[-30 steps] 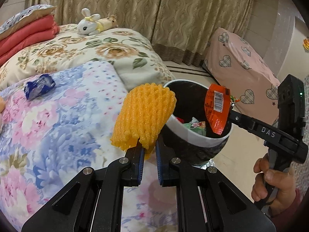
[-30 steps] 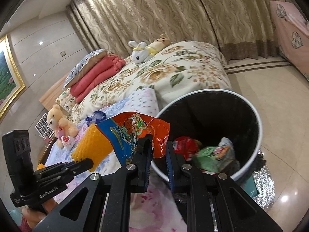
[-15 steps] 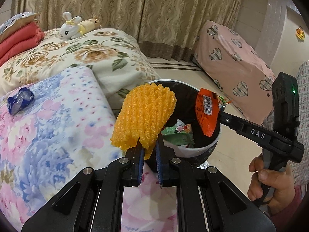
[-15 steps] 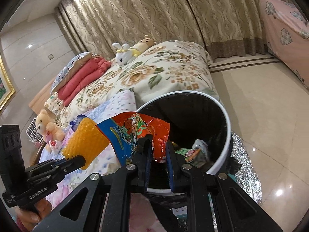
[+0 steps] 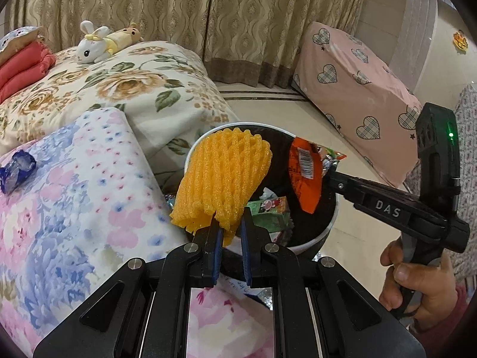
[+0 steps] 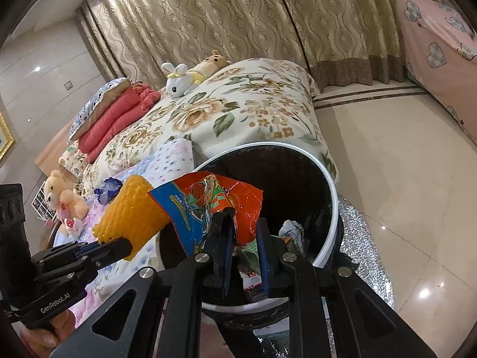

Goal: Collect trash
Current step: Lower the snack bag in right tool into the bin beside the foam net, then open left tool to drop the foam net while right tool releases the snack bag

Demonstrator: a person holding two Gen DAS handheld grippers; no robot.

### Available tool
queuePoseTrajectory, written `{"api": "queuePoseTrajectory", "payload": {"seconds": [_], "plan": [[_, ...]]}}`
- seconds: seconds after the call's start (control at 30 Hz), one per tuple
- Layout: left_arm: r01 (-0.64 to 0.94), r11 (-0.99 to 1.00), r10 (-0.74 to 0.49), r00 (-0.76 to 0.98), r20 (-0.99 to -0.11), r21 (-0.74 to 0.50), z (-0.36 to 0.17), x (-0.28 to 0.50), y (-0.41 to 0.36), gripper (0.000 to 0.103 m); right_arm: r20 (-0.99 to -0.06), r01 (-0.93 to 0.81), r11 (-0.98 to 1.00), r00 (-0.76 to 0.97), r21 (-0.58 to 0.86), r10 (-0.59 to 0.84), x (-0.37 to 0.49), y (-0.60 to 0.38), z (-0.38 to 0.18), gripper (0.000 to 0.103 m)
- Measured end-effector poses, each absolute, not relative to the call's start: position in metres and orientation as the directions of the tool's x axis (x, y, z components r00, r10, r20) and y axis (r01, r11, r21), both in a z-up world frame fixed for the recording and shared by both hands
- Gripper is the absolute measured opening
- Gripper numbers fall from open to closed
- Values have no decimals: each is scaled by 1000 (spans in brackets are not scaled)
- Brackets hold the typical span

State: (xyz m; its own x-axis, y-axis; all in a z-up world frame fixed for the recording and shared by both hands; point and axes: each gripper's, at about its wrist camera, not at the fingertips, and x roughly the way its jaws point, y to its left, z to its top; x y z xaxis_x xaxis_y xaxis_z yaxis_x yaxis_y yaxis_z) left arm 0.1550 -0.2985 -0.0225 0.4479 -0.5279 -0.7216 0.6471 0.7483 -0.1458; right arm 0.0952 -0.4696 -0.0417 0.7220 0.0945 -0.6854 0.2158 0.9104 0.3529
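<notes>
Foam net (image 5: 222,182): orange mesh fruit sleeve, standing upright from the left gripper (image 5: 230,232); its top is overlapping the near-left rim of the bin in the left wrist view.
Left gripper: blue-padded fingers (image 5: 217,247) are pinching the lower edge of the foam net; a gap is showing on the right-hand side of the net.
Snack wrapper (image 6: 208,205): orange and blue printed bag, hanging over the mouth of the bin, at 3 o'clock from the foam net in the left wrist view.
Right gripper (image 6: 245,238): fingers are standing a little apart, the left one pressing against the wrapper's lower edge; whether both are clamping it, cannot tell.
Trash bin (image 6: 331,185): round, white-rimmed, black-lined, sitting on the floor against the bed; a green carton (image 5: 269,213) and crumpled wrappers are lying inside.
Blue wrapper (image 5: 16,170): lying on the pastel floral blanket (image 5: 74,208), at 9 o'clock from the foam net, well apart.
Plush rabbit (image 5: 92,46): lying on the rose-print quilt (image 5: 134,89), at 11 o'clock, beside a plush bear.
Curtain (image 5: 208,15): hanging at 12 o'clock behind the bed.
</notes>
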Motion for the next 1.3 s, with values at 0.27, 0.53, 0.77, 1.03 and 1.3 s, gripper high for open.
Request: {"api": "queuePoseTrajectory", "payload": {"seconds": [0.27, 0.53, 0.77, 1.03, 1.3], "plan": [[656, 741, -528, 433, -731, -146, -26, 161, -311, 10, -708, 227, 915, 701, 333, 84, 103, -475, -44, 20], [659, 737, -528, 421, -738, -151, -31, 163, -315, 10, -720, 234, 916, 689, 325, 80, 107, -479, -48, 20], [662, 733, -529, 410, -743, -157, -32, 164, -316, 15, -734, 241, 919, 675, 312, 72, 111, -479, -50, 24], [645, 747, -526, 422, -739, -163, -31, 161, -306, 47, -746, 255, 923, 664, 287, 49, 109, -478, -51, 36], [563, 802, -512, 475, -716, -200, -35, 160, -259, 54, -712, 239, 915, 699, 325, 70, 105, -469, -39, 62]]}}
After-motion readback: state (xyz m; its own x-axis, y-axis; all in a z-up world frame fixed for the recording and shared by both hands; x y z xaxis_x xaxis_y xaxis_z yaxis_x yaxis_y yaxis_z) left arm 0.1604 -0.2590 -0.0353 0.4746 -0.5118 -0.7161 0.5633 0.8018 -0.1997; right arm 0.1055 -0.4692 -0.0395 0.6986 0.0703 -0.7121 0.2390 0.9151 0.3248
